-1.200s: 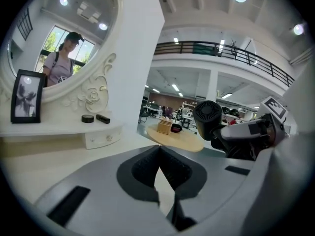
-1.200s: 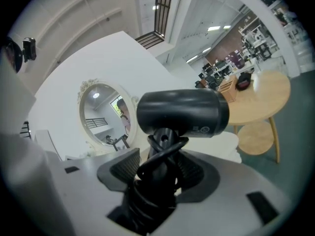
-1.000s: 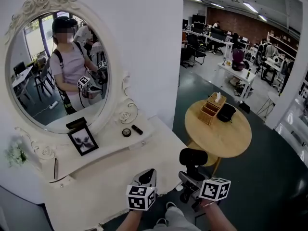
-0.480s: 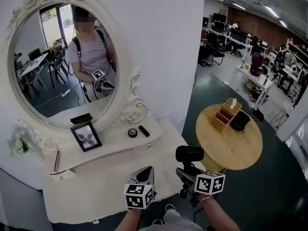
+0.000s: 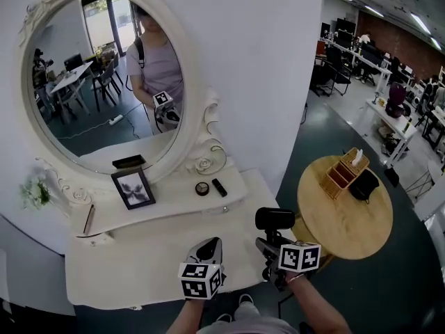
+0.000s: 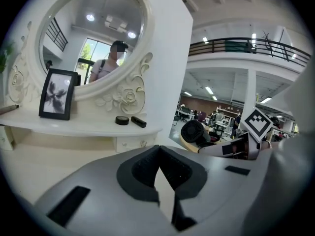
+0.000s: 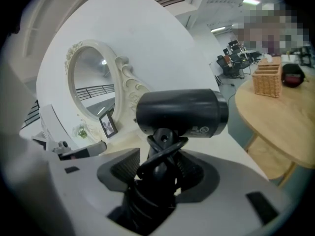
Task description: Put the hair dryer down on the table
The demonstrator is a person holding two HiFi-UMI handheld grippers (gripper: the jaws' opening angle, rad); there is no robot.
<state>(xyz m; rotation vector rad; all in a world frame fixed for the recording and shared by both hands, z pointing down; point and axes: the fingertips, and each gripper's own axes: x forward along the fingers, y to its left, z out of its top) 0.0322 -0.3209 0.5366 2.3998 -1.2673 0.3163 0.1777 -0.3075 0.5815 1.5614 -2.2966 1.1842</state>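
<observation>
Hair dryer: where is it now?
In the head view the hair dryer is low and right of centre, held in the right gripper, at the right edge of the white dressing table, near the round wooden table.

The left tool has its jaws together at the tips with nothing between them, above the white counter. On the shelf under the mirror, a framed picture stands towards the left end. A round tin and a black tube lie near the right edge. Beyond the counter's right edge, the right tool carries the hair dryer.
</observation>
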